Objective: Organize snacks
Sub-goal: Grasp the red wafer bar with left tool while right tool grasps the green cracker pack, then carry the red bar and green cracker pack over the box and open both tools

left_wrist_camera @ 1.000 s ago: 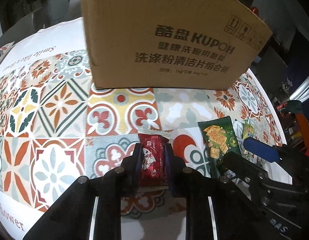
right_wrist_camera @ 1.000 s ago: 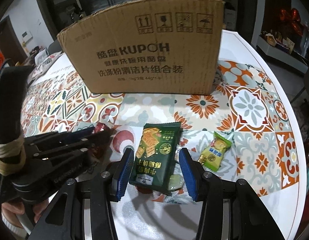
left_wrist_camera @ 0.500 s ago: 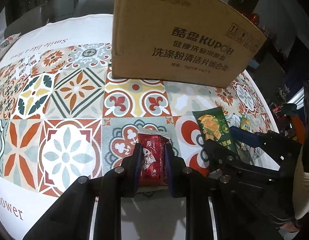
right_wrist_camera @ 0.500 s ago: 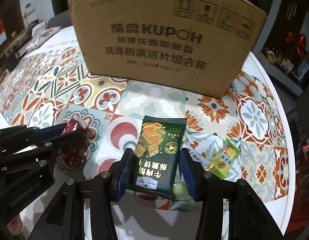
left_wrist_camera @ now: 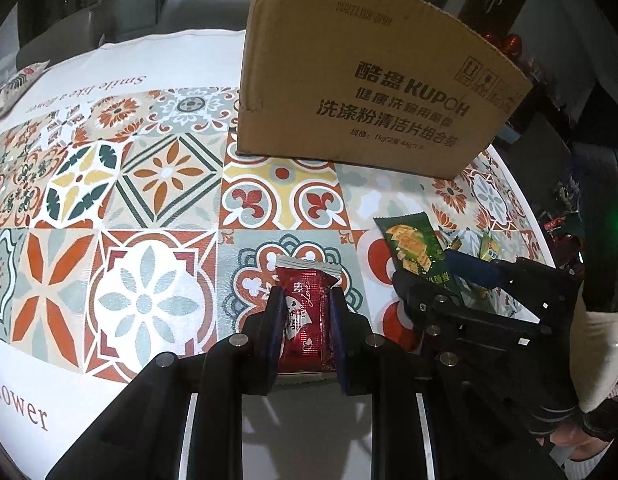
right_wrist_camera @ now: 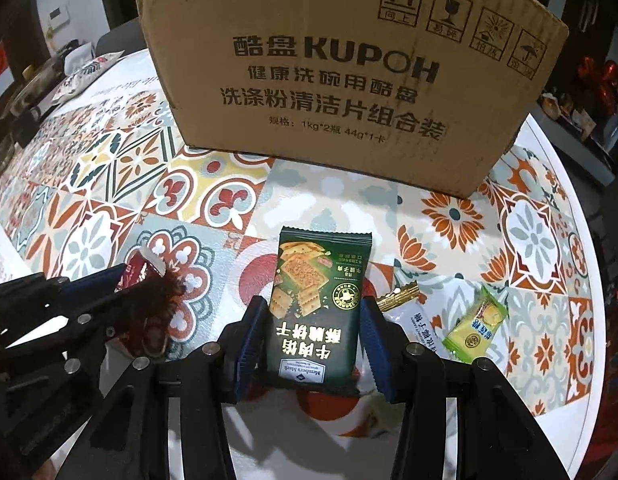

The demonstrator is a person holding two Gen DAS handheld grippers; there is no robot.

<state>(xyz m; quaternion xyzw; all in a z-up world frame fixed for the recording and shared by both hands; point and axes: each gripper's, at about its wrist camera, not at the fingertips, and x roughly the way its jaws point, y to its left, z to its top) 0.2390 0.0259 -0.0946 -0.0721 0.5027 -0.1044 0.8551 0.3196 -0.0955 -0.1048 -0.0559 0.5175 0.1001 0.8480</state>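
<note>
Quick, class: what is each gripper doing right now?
Left gripper: closed on the red packet.
Right gripper: closed on the green packet.

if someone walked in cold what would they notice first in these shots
Probably the big brown cardboard box with bold KUPOH lettering, standing at the far side of the bright patterned tablecloth. Next, each gripper is shut on a snack: the left gripper on a red packet, the right gripper on a dark green cracker packet. A small yellow-green packet lies on the cloth to the right.
</note>
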